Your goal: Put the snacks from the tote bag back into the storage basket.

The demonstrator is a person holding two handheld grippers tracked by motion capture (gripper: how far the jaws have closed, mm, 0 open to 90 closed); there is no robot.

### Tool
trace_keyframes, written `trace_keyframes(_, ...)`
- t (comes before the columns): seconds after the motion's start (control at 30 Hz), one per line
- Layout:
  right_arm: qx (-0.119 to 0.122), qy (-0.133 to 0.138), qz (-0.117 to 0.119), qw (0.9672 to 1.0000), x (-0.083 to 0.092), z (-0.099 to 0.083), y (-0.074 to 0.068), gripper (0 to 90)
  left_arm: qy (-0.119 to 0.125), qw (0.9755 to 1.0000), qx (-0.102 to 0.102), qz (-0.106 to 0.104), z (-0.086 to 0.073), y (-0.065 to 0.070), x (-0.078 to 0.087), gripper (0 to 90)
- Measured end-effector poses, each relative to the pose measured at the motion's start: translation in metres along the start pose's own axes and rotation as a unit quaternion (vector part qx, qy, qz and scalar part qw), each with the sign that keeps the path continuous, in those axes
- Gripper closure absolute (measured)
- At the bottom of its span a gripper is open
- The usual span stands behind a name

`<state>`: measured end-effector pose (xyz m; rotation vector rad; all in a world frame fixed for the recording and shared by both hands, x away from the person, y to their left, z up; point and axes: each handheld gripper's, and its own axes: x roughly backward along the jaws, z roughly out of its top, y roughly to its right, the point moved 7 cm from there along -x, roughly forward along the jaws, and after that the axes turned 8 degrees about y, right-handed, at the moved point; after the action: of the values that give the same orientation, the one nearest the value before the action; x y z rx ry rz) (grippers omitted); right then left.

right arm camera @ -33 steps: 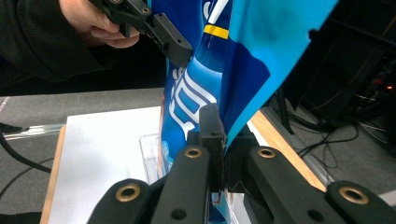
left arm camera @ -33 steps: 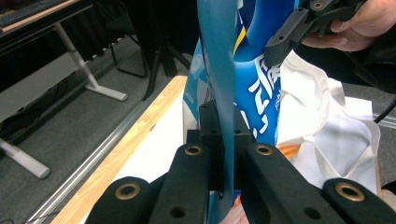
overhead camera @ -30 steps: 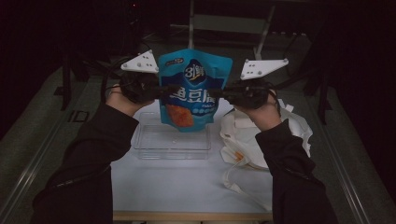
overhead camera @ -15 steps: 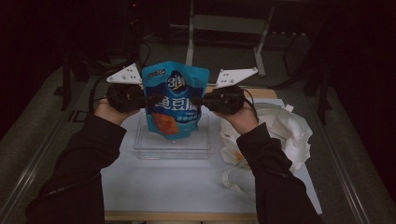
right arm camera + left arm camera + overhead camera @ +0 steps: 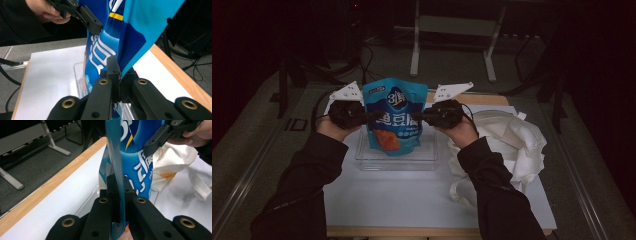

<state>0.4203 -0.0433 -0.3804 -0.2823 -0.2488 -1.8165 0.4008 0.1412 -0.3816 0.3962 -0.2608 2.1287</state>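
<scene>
A crumpled white cloth bag (image 5: 512, 145) with loose straps lies at the right edge of the white worktop (image 5: 412, 200). A pale wooden strip (image 5: 50, 185) borders the worktop's far edge. Beyond it, grey metal frame legs (image 5: 452, 45) stand on the dark floor.

The pouch (image 5: 394, 117) was a glossy blue snack bag with white lettering, a round dark badge near its top and an orange picture low on its front. It hung upright, its front turned toward the person, with its bottom end down inside the tray (image 5: 397, 161). Its left edge was pinched flat between black jaws, and its right edge was pinched the same way. The tray was a clear, shallow, rectangular plastic box lying flat on the white desk (image 5: 412, 200), directly under the pouch. Whether the pouch's bottom touched the tray floor could not be told.
</scene>
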Motion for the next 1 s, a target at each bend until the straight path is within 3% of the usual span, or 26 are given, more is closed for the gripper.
trace_keyframes(0.6, -0.041, -0.009, 0.023, 0.9988, -0.015, -0.039, -0.003, 89.3, -0.013, 0.9997, 0.015, -0.016, -0.037, 0.002, -0.008, 90.0)
trace_keyframes(1.0, -0.046, -0.02, 0.025, 0.9984, -0.021, -0.055, -0.007, 89.3, -0.014, 0.9993, 0.024, -0.026, -0.055, 0.004, -0.012, 90.0)
